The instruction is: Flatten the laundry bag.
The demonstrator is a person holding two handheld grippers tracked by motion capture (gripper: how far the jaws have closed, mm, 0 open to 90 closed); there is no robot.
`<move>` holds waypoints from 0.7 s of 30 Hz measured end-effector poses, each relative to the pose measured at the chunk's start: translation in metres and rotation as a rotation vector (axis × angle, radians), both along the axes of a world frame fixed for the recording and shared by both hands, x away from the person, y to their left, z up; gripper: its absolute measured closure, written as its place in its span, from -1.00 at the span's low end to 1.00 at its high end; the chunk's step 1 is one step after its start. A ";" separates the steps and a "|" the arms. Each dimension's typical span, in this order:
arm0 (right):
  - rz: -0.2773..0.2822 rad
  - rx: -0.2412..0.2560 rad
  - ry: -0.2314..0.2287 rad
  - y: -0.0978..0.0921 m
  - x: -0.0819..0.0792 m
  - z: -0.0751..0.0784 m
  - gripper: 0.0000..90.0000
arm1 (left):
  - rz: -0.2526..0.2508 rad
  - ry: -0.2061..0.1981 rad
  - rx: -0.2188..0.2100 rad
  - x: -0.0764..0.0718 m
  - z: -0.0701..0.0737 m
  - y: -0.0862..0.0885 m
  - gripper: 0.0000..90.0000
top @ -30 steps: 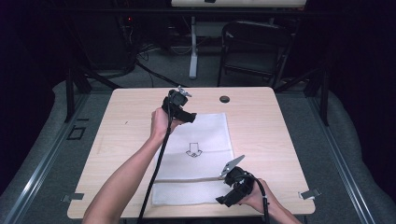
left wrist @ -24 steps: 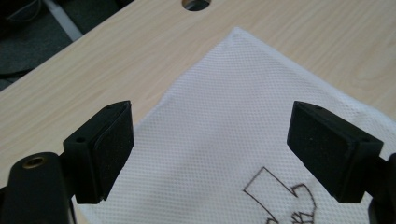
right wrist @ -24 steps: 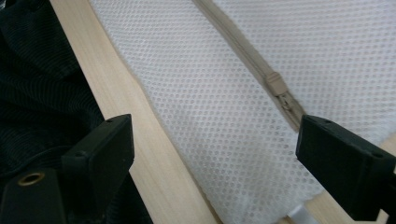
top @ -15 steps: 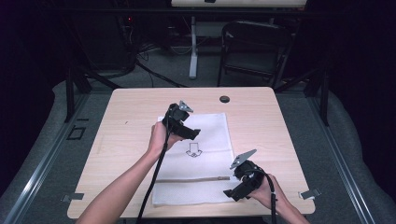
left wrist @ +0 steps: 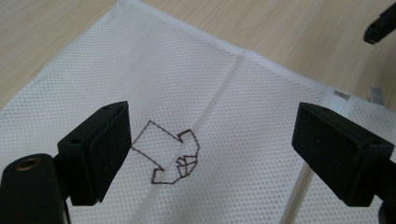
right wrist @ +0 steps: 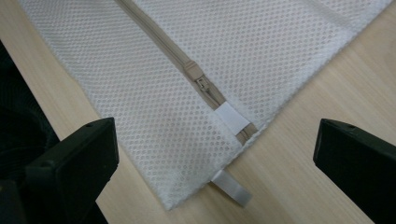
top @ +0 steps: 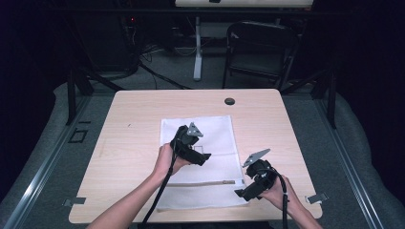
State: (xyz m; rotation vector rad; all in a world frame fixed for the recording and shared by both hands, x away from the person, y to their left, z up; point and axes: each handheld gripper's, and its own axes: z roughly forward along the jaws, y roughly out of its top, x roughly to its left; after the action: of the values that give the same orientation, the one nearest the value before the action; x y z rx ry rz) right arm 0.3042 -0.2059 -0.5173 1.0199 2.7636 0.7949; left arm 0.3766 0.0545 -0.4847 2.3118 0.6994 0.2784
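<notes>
Wooden table (top: 133, 124), white mesh bag (top: 217, 136) beneath both wide-open grippers

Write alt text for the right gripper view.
A white mesh bag lies flat on a wooden table, its beige zipper running diagonally to a slider near the bag's edge. The right gripper hovers above that corner, jaws wide apart and holding nothing; a small white tab sticks out from the bag's edge.

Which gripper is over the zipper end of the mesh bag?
The right gripper, open over the zipper pull at the mesh bag corner; the left gripper hovers above the drawn arrow.
</notes>
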 end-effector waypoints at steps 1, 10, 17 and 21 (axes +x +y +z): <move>0.004 -0.012 -0.003 -0.001 0.001 0.001 -1.00 | -0.007 0.001 0.001 -0.002 -0.002 -0.001 -0.73; -0.025 0.001 -0.013 -0.009 0.003 0.001 -0.91 | -0.044 0.020 0.006 -0.012 -0.012 -0.011 -0.72; -0.055 0.016 -0.010 -0.013 0.006 -0.002 -0.85 | -0.098 0.042 0.013 -0.017 -0.020 -0.020 -0.70; -0.060 0.014 -0.022 -0.014 0.008 -0.002 -0.76 | -0.130 0.059 0.026 -0.022 -0.027 -0.027 -0.69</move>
State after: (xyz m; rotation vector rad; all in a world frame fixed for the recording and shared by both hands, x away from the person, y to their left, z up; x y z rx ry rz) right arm 0.3118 -0.2204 -0.5188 1.0842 2.6987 0.8126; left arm 0.3550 0.0271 -0.5118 2.3867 0.5746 0.1614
